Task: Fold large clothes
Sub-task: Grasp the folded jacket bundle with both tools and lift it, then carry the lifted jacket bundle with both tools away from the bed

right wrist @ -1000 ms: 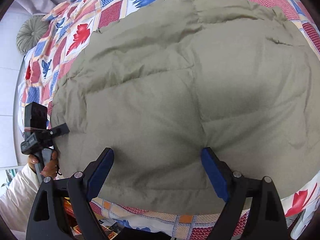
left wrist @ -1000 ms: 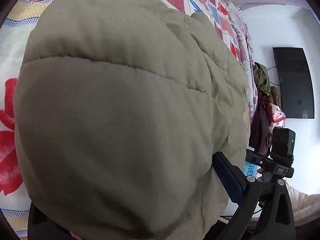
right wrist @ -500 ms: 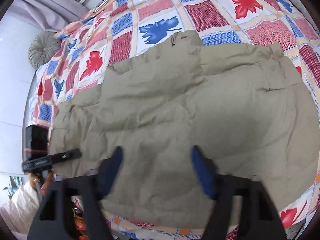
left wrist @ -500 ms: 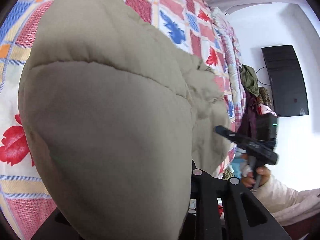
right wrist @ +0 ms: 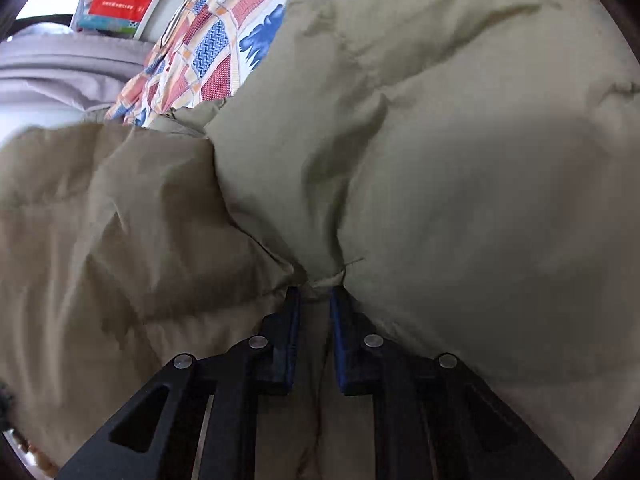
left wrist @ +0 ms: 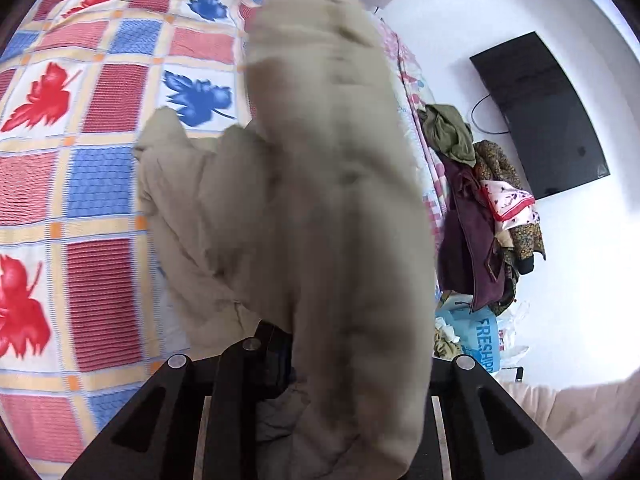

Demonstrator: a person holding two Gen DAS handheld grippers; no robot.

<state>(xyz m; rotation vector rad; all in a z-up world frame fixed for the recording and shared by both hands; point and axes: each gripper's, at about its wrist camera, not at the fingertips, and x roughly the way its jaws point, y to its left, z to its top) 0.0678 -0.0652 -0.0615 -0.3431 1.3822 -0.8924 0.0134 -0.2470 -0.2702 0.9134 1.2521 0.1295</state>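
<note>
A large khaki padded jacket (left wrist: 328, 208) hangs lifted above the patchwork bedspread (left wrist: 80, 184) in the left wrist view, blurred by motion. My left gripper (left wrist: 304, 344) is shut on its edge; the right finger is hidden under the cloth. In the right wrist view the jacket (right wrist: 460, 152) fills most of the frame in bunched folds. My right gripper (right wrist: 314, 292) is shut on a pinch of its fabric between the blue pads (right wrist: 294, 320).
A pile of clothes (left wrist: 480, 208) hangs by the bed's right side under a wall-mounted black screen (left wrist: 544, 112). A blue bag (left wrist: 480, 336) sits on the floor below. A shelf with boxes (right wrist: 116, 8) lies beyond the bed.
Both grippers closed on the jacket's near edge and lifted it off the bed; the cloth now hangs bunched and the bedspread shows beneath it.
</note>
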